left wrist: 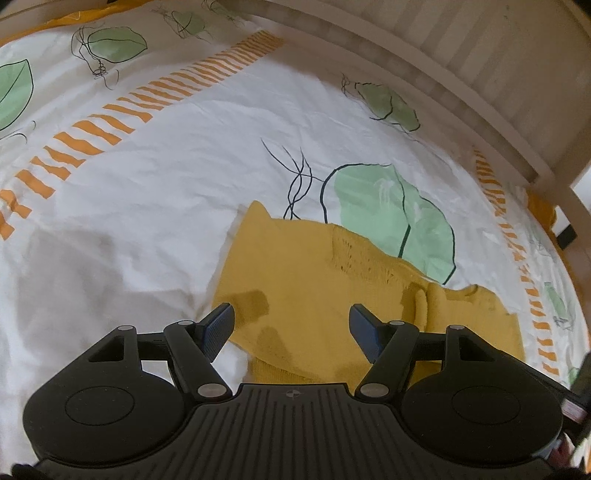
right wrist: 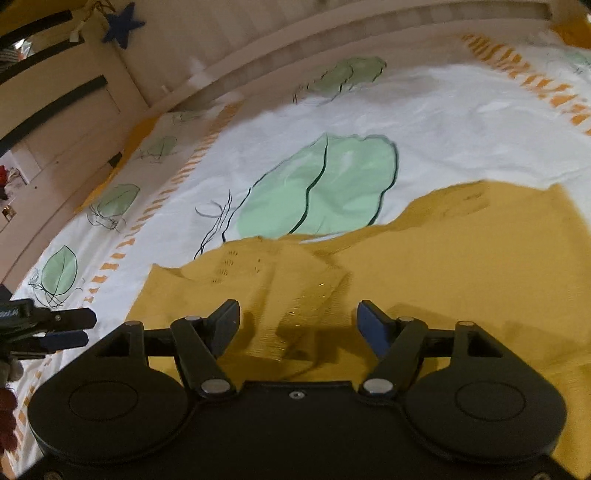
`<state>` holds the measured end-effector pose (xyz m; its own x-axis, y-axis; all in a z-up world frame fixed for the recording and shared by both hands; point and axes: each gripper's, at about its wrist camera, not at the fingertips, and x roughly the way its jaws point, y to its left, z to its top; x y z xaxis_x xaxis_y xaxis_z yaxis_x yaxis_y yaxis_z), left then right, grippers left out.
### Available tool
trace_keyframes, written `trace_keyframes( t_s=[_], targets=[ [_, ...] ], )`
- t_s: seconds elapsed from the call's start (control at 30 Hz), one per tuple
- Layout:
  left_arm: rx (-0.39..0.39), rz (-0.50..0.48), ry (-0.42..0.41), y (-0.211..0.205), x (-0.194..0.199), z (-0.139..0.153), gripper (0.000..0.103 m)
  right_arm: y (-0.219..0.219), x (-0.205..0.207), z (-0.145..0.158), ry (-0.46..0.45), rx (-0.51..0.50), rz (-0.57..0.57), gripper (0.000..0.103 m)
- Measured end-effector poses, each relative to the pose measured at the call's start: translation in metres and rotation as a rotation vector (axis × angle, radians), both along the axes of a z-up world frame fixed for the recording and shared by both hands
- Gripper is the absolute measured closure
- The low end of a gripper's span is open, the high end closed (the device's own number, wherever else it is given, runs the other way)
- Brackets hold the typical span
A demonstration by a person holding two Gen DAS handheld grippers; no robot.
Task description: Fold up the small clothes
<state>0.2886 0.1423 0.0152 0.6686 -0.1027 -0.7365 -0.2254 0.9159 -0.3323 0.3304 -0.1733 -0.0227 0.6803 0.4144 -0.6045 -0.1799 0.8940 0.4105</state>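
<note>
On a bed spread with a white sheet printed with green leaves and bands of orange dashes, a mustard-yellow knitted garment lay partly folded. In the left wrist view it sat just ahead of the camera, its near edge reaching under the tool and its far edge overlapping the bottom of a large green leaf print. A patch of openwork knit showed near its upper edge, and a rolled fold ran down its right side.

The left gripper hung over the near part of the garment with its jaws standing wide apart. Nothing was between the blue pads, and they pressed on no cloth; their shadows fell on the yellow knit below.

From the right wrist view the same garment filled the lower right of the picture, with a raised, rumpled fold lying between the two fingers. The right gripper was likewise spread wide, its pads clear of the fabric on either side of that fold, gripping nothing. The picture was somewhat blurred, so the fine lie of the cloth under it could not be told.

At the left edge of the right wrist view, the tips of the left gripper showed over the sheet beside the garment's corner. Beyond the sheet ran the pale slatted bed frame, and a dark blue star hung near the upper left.
</note>
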Motion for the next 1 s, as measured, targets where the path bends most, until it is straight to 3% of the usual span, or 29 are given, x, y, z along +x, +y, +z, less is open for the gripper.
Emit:
trace_keyframes(
  t_s=[0.07, 0.13, 0.17, 0.2, 0.4, 0.5, 0.6, 0.73, 1.0],
  targets=[
    [-0.004, 0.004, 0.0, 0.001, 0.001, 0.001, 0.036, 0.006, 0.007, -0.006, 0.029, -0.004, -0.011, 0.03],
    [-0.007, 0.009, -0.005, 0.002, 0.001, 0.002, 0.036, 0.008, 0.01, -0.01, 0.04, -0.002, -0.024, 0.042],
    [-0.007, 0.011, -0.007, 0.003, 0.0, 0.002, 0.036, 0.008, 0.011, -0.01, 0.035, 0.001, -0.037, 0.074],
    [-0.007, 0.014, -0.009, 0.004, 0.0, 0.002, 0.036, 0.007, 0.01, -0.009, 0.032, 0.006, -0.039, 0.086],
    [-0.01, 0.022, -0.003, 0.005, -0.001, 0.001, 0.036, -0.014, -0.002, 0.02, -0.034, 0.024, -0.083, 0.089],
    [-0.008, 0.016, -0.002, 0.004, 0.0, 0.001, 0.036, -0.034, -0.003, 0.032, -0.022, -0.027, -0.119, 0.087],
    [-0.001, 0.007, 0.003, 0.001, 0.001, 0.0, 0.036, -0.054, -0.004, 0.03, 0.017, -0.091, -0.15, 0.087],
    [0.005, -0.004, 0.01, -0.001, 0.002, -0.002, 0.036, -0.069, -0.007, 0.017, 0.054, -0.098, -0.181, 0.088],
    [0.004, 0.023, 0.007, 0.005, 0.0, -0.002, 0.036, -0.064, -0.014, 0.034, -0.017, -0.135, -0.152, 0.09]
  ],
)
